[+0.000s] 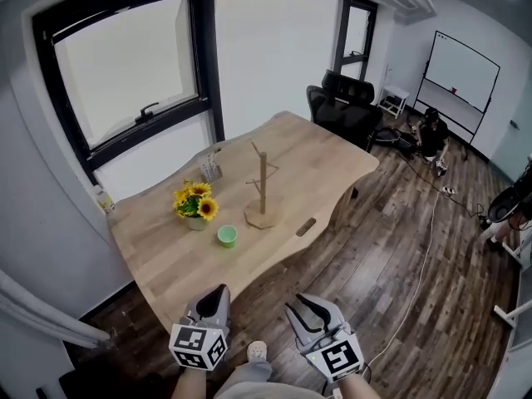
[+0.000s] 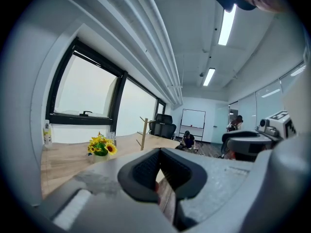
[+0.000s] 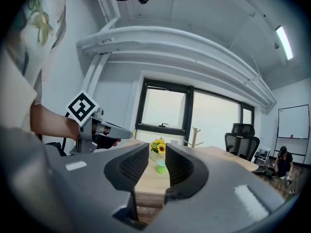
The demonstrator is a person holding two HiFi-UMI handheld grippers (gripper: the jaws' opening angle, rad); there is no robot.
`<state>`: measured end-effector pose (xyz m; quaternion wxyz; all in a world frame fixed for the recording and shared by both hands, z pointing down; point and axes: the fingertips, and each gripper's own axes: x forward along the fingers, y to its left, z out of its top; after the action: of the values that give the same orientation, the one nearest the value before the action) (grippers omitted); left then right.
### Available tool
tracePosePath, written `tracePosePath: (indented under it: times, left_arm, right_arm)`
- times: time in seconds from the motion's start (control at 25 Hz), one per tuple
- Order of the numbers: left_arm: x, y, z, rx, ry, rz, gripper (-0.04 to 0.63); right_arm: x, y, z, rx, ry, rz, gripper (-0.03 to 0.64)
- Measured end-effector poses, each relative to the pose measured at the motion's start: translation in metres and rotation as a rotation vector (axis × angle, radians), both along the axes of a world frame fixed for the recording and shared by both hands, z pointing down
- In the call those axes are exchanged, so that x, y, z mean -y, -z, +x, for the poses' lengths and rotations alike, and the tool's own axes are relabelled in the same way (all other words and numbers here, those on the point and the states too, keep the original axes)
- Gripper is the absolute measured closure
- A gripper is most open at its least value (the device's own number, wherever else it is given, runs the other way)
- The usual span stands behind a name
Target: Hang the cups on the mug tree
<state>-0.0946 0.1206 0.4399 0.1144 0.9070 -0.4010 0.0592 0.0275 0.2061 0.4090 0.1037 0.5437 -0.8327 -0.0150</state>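
Though handle of green cup hard to see, left tongs closed, empty; right tongs half-open, empty.

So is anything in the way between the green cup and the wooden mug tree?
No, nothing visible. The green cup stands on bare table close to the mug tree, by the left of its base. The sunflowers sit further left, off the path.

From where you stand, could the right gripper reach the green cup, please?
Probably not yet: the right gripper hangs short of the table, though nothing stands between its open jaws and the green cup.
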Motion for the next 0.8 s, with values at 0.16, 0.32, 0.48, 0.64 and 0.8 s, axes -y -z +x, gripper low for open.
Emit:
tracePosePath:
  times: [0.16,0.32,0.48,0.64,0.8]
  left_arm:
    - [0.034,-0.009,-0.01,0.003,0.008,-0.021,0.589]
    - [0.069,-0.017,-0.021,0.003,0.029,-0.038,0.589]
    - [0.102,-0.026,-0.031,0.009,0.035,-0.048,0.589]
    - [0.13,-0.028,-0.04,0.015,0.035,-0.037,0.589]
    - [0.15,-0.032,-0.047,0.024,0.035,-0.036,0.589]
  right_arm:
    - [0.045,-0.003,-0.017,-0.064,0.047,-0.008,0.492]
    - [0.09,-0.01,-0.032,-0.107,0.102,-0.025,0.491]
    - [0.13,-0.021,-0.048,-0.13,0.146,-0.053,0.489]
    - [0.164,-0.037,-0.064,-0.173,0.185,-0.085,0.452]
    - [0.189,-0.053,-0.077,-0.211,0.209,-0.085,0.425]
